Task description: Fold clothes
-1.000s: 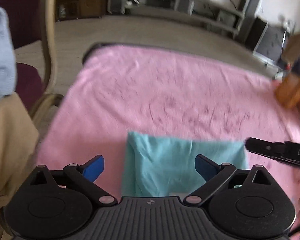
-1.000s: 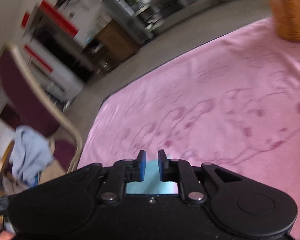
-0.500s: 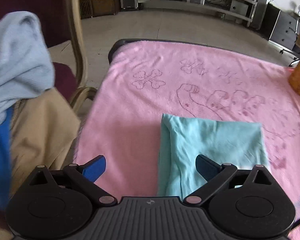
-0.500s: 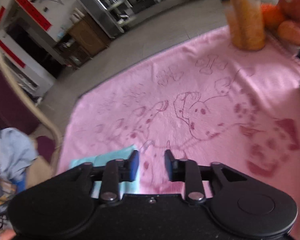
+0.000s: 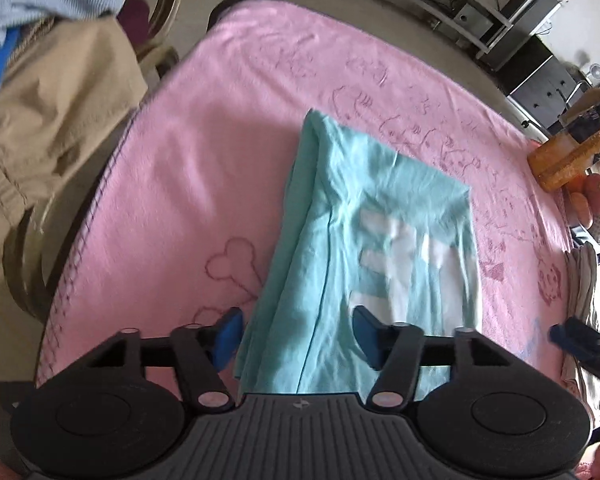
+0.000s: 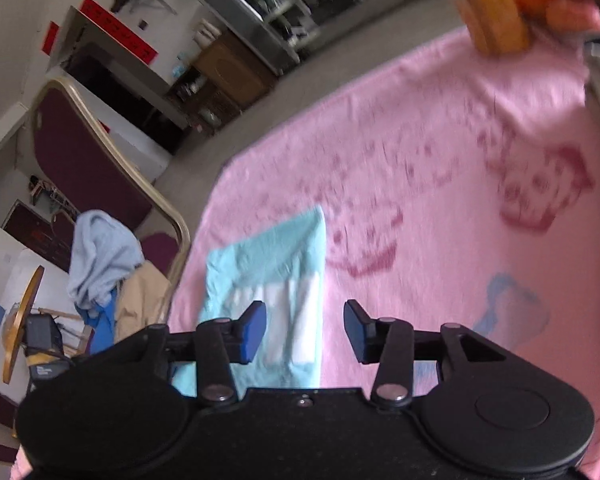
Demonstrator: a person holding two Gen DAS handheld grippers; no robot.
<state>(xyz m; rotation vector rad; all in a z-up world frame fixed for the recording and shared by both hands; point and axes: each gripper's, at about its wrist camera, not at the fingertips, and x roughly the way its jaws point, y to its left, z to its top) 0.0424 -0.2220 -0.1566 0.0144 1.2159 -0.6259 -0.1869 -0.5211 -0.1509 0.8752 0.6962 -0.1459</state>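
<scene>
A folded teal shirt [image 5: 364,240] with a white print lies flat on the pink blanket [image 5: 204,168]. My left gripper [image 5: 296,338] is open and empty, hovering over the shirt's near edge. The shirt also shows in the right wrist view [image 6: 276,280]. My right gripper [image 6: 305,332] is open and empty, above the shirt's right edge. Its tip shows at the right edge of the left wrist view [image 5: 580,346].
A chair [image 6: 100,152] at the table's left carries a beige garment [image 5: 48,112] and a light blue one [image 6: 100,252]. An orange box [image 5: 572,148] and fruit [image 5: 596,196] stand at the far right of the blanket [image 6: 440,208].
My right gripper has opened from shut and swung right. My left gripper has pulled back and risen, so more of the shirt shows. The shirt lies still.
</scene>
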